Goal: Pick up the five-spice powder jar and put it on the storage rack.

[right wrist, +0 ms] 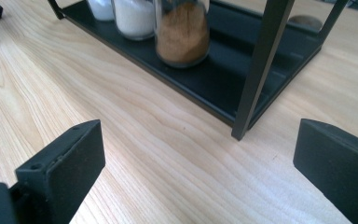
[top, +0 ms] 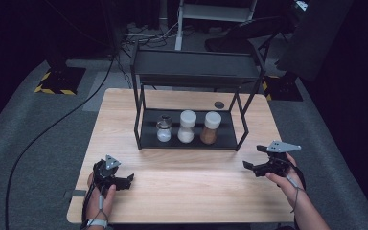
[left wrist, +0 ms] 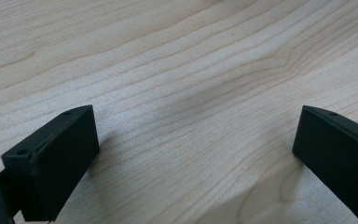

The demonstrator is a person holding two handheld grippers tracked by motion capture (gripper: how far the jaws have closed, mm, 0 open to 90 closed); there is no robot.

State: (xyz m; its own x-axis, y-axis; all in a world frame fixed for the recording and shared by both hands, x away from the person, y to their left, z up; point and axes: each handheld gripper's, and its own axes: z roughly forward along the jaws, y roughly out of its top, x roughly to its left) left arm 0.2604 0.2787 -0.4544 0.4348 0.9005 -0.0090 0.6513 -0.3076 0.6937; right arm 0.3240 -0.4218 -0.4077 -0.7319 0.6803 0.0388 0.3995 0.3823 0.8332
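Note:
A black two-tier rack (top: 146, 125) stands mid-table. On its lower shelf (right wrist: 223, 77) three jars stand in a row: a small glass jar (top: 164, 128) with a silver lid, a white-lidded jar of white powder (top: 187, 126), and a white-lidded jar of brown powder (top: 211, 127). The brown jar (right wrist: 182, 32) is nearest in the right gripper view, with the white one (right wrist: 133, 16) beside it. My left gripper (top: 124, 182) (left wrist: 195, 126) is open low over bare wood at the front left. My right gripper (top: 253, 157) (right wrist: 198, 135) is open, empty, and faces the rack's front right post (right wrist: 261, 65).
The rack's upper shelf (top: 196, 64) is a dark tray overhanging the jars. A small dark round object (top: 219, 104) lies on the wooden table (top: 191, 191) behind the rack at the right. Cables and chair legs lie on the floor beyond.

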